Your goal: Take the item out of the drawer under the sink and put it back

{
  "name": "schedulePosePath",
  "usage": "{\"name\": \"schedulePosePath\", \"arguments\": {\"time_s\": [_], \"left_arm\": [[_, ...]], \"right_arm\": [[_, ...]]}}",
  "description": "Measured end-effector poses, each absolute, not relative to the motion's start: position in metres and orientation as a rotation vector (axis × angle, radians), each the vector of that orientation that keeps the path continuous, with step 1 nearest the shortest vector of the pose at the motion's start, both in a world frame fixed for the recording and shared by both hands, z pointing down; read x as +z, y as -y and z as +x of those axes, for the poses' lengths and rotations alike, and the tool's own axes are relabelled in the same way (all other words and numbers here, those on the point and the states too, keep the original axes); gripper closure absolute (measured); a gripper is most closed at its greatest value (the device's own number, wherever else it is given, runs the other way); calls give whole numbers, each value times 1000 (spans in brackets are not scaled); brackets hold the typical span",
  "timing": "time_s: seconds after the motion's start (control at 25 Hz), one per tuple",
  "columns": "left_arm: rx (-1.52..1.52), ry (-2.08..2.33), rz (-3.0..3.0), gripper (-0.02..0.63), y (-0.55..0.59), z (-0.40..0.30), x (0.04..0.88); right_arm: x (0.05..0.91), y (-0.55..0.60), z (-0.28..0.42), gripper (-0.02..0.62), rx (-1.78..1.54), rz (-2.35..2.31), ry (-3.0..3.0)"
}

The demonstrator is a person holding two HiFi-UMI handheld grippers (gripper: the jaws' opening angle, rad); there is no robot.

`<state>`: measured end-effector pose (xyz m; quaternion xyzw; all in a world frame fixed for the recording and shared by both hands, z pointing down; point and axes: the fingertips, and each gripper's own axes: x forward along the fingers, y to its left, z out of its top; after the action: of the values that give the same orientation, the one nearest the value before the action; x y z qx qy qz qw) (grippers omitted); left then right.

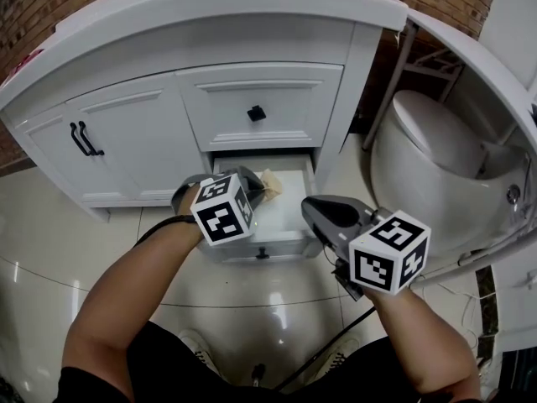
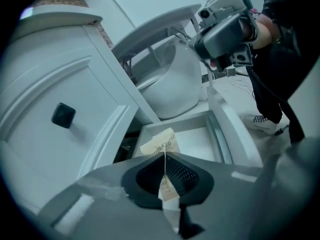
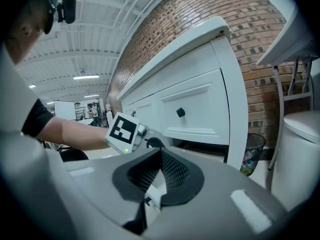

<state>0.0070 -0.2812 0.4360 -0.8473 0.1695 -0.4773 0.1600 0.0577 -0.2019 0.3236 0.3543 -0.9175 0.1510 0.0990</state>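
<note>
The bottom drawer (image 1: pixel 292 217) of the white vanity stands pulled out, its white floor bare. My left gripper (image 1: pixel 254 188) hovers over the drawer's left part, shut on a small beige paper packet (image 1: pixel 270 183). In the left gripper view the packet (image 2: pixel 161 146) sticks out past the black pads (image 2: pixel 187 176), above the open drawer (image 2: pixel 202 140). My right gripper (image 1: pixel 315 210) is at the drawer's right front corner, jaws together with nothing held. It also appears in the left gripper view as the right gripper (image 2: pixel 222 36), raised beside the drawer. The right gripper view shows its own pads (image 3: pixel 172 176) meeting.
Above the open drawer is a shut drawer with a black knob (image 1: pixel 257 113). Cabinet doors with black handles (image 1: pixel 84 139) lie to the left. A white toilet (image 1: pixel 436 166) stands close on the right. A waste basket (image 3: pixel 252 151) sits between vanity and toilet. A cable (image 1: pixel 336 342) trails on the tiled floor.
</note>
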Motion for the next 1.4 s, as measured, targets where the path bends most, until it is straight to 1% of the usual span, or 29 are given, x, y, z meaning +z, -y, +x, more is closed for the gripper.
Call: {"name": "schedulePosePath", "arguments": {"time_s": [0.2,0.4,0.48,0.56,0.88,1.16,1.24,1.4], "left_arm": [[-1469,-362,-2356,591,298,12,473],[-1522,-346,-2378,588,309,8,491],[-1533,-341,-2401,579,309,7,495],[-1533,-341,-2406,551,310,7,496],[-1502,-377,-2402,554,310,6,490],[-1480,-406,-2402,578,307,4,476],[-1451,-434,-2416,598,306,4,466],[-1315,-547,-2489,600,298,4,433]], "right_arm": [[327,202,56,588,456,1025,2709],[330,202,58,588,467,1017,2707],[331,203,58,588,469,1019,2705],[331,203,59,588,469,1020,2701],[331,202,56,588,460,1011,2699],[328,200,56,588,447,1020,2702],[327,200,57,588,443,1027,2700],[328,196,57,588,440,1026,2696]]}}
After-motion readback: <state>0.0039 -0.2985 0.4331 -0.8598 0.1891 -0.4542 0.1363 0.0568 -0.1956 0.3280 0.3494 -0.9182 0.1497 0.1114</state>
